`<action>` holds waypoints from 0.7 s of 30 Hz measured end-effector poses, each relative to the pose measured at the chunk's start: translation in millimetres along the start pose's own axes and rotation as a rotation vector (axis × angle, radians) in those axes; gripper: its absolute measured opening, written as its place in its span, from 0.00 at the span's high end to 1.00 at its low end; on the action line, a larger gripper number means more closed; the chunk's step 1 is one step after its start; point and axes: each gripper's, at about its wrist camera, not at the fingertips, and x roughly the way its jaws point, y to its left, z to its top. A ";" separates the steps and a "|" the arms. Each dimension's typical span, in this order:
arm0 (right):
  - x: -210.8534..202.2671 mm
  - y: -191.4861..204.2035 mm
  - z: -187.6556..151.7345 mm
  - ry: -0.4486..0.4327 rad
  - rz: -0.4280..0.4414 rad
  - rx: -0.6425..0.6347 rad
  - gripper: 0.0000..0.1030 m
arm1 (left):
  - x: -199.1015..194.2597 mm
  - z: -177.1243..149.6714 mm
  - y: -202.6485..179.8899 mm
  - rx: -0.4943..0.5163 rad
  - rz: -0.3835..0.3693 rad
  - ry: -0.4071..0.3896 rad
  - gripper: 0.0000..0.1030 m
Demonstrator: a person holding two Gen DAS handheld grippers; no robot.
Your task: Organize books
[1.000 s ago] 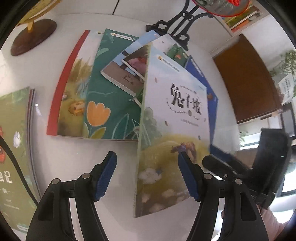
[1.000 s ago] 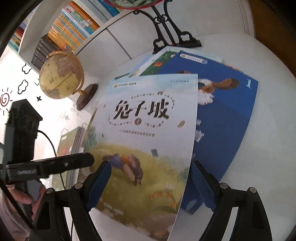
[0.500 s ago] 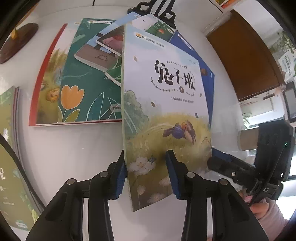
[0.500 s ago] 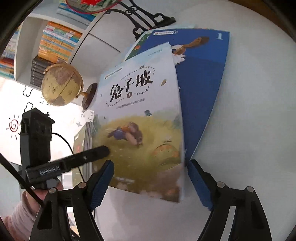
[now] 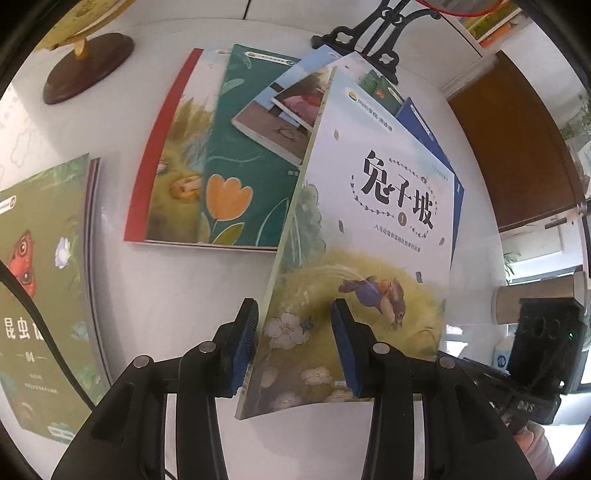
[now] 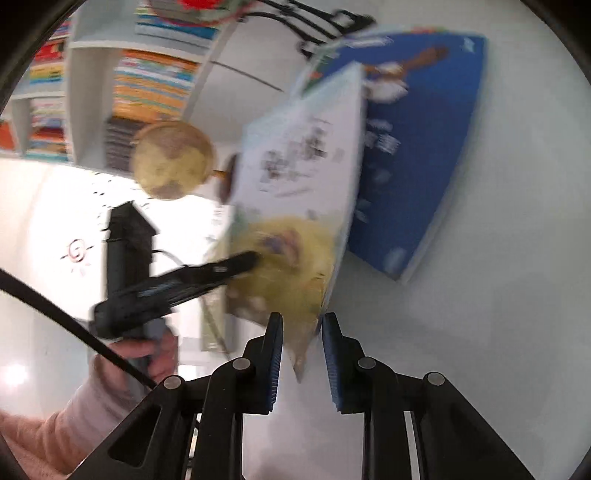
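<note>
Left gripper clamps the pale rabbit-hill book by its lower corner, tilted up over the blue book at 1 o'clock; right gripper has just been closing narrow around its other corner. Uneven pulls could bend the cover or let it slip

I count six loose books in the spread on my white round worktop: one pale book with a bird in yellow grass, one blue book with a white "1", one dark green book with an orange tulip, one red-edged book with yellow grass, one light blue book with photo pictures, and one more, mostly hidden. At the left lies one small pile under an olive green book with a red moth. I see one yellowish globe on a brown wooden foot, one black ornate metal stand, and two black tools with blue pads, my left tool and my right tool.
</note>
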 end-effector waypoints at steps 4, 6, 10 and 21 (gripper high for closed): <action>7.0 -9.3 2.5 -0.020 0.017 0.103 0.57 | 0.2 -2.7 0.0 -0.008 -0.026 0.036 0.63; 9.7 -14.5 5.3 -0.051 0.064 0.168 0.43 | 0.2 -3.7 2.8 -0.024 -0.035 0.044 0.63; 14.8 -0.9 10.2 -0.049 0.047 0.099 0.51 | -6.9 -6.6 9.8 -0.040 -0.007 0.021 0.64; 6.2 58.7 24.0 -0.065 0.042 -0.180 0.90 | -19.6 -10.3 34.3 -0.090 -0.011 0.012 0.65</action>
